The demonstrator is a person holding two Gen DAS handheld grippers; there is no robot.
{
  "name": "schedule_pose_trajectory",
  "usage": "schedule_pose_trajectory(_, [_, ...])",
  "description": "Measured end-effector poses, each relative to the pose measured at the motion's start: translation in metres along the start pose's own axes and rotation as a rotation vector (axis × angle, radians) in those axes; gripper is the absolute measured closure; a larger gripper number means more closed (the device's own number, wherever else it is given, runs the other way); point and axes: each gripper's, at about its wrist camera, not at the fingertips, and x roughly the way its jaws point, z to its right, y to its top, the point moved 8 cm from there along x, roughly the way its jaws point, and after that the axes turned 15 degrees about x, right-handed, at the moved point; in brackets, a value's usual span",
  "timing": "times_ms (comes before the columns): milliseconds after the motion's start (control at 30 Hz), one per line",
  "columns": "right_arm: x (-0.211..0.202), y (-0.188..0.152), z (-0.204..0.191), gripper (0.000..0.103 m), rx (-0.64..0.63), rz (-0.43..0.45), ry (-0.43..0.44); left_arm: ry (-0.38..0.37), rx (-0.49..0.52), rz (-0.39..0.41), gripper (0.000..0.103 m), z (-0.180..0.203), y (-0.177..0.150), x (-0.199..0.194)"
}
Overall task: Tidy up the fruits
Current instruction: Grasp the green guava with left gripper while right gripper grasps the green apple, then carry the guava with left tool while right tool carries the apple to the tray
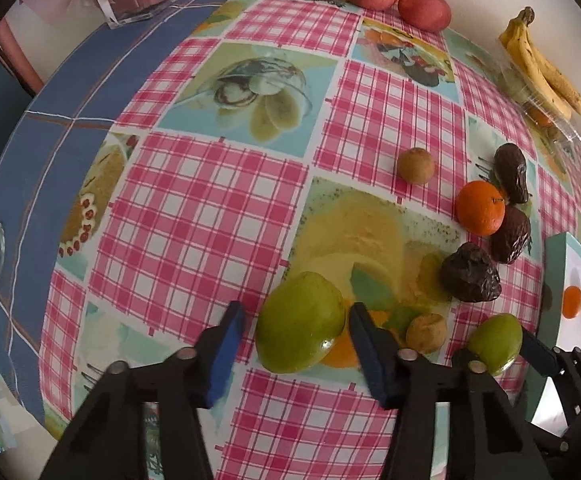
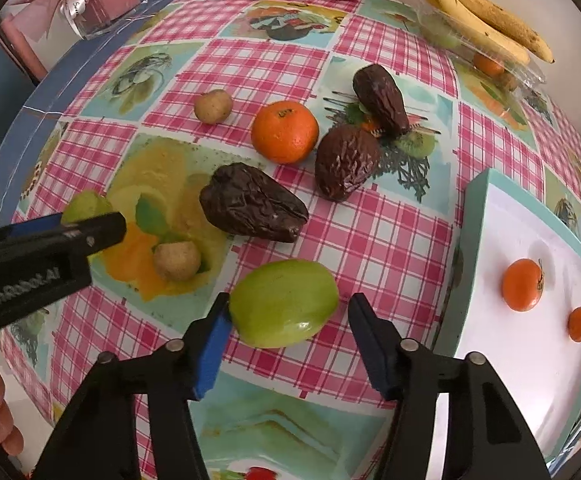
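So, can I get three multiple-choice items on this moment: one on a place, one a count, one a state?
1. Where do the bananas lie?
A. On the white tray
B. On top of the clear plastic container
C. In the right gripper

2. How many mandarins are on the white tray?
A. One
B. Two
C. Four

3. What is between the right gripper's fingers?
A. Nothing
B. A green fruit lying on the checked cloth
C. A mandarin held up in the air

Key: 1 B, the bananas rest across the container at the table's far edge. 2 B, a larger and a smaller one sit on the tray. 3 B, the fruit sits on the cloth, with a gap at one finger.
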Motion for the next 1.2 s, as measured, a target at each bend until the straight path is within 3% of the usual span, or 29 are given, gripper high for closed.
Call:
schedule_pose_trajectory(100, [-0.002,0.001,-0.004,0.044,-0.007,-0.001,-0.003,0.0,0.007,-0.001,0.057,0.003,0.0,0.002])
schedule_pose_trajectory(300, [-0.004,0.002,-0.004,0.05,-0.014,0.003,0.009,-0.002,0.016,0.014,0.057,0.002,0.002,-0.004])
schedule_pose_trajectory(700, [-0.034,0.008,0.008,0.05,0.007,0.06,0.043,0.024,0.032,0.171,0.057,0.007,0.022,-0.057])
schedule_pose_trajectory(933, [-0.068,0.016,0.028,0.05,0.04,0.132,0.055,0.05,0.028,0.236,0.057,0.009,0.024,-0.082])
schedule_pose_trajectory(1200, [-0.073,0.017,0.055,0.05,0.104,0.137,0.058,0.05,0.056,0.252,0.057,0.025,0.027,-0.087])
